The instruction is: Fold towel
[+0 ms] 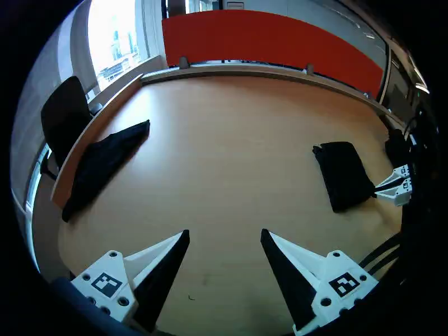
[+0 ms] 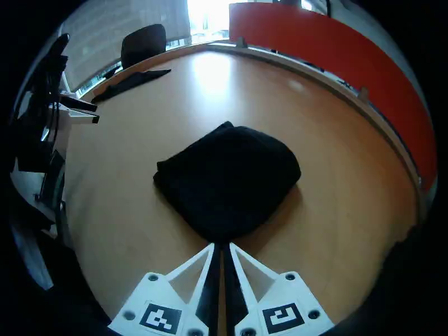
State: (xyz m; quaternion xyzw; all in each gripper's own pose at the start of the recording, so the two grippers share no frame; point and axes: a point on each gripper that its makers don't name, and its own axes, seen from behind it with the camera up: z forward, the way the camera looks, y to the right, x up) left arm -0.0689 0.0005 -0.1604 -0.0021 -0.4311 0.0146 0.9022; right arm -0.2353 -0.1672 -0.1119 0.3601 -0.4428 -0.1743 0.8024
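Note:
A black towel (image 2: pixel 229 179), folded into a thick pad, lies on the wooden table (image 2: pixel 336 185). In the right gripper view my right gripper (image 2: pixel 222 251) has its fingers pressed together on the towel's near edge. The left gripper view shows the same towel (image 1: pixel 343 175) at the right, with the right gripper (image 1: pixel 376 192) at its near corner. My left gripper (image 1: pixel 225 246) hovers open over bare table (image 1: pixel 235 145), nothing between its fingers. It also appears far left in the right gripper view, the left gripper (image 2: pixel 95 112) well apart from the towel.
A second black cloth (image 1: pixel 103 162) lies spread along the table's left edge. A black chair (image 1: pixel 64 115) stands beyond that edge by the window. A red partition (image 1: pixel 269 39) runs along the far side of the table.

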